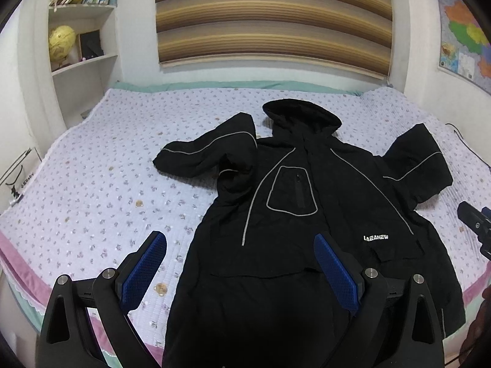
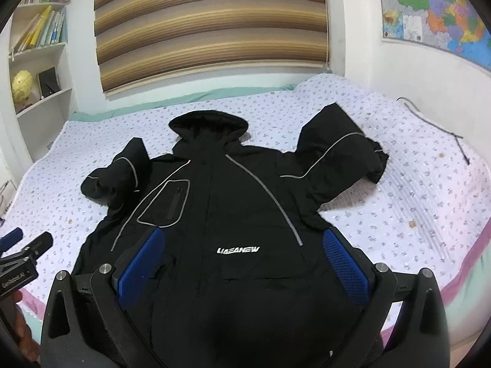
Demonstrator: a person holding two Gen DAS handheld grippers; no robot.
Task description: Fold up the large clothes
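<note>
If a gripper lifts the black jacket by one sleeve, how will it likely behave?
The black jacket would probably drape and sag, since it lies creased and limp on the bed. Its puffy sleeve suggests padding, so likely bulky. The smooth shell may slip between fingers.

White walls enclose the room. A brown striped blind covers the window behind the bed. White shelves at left hold books and a yellow globe. A coloured map hangs right.

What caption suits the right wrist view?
Open right gripper poised over a black hooded jacket spread front-up on a floral bedspread.
</note>
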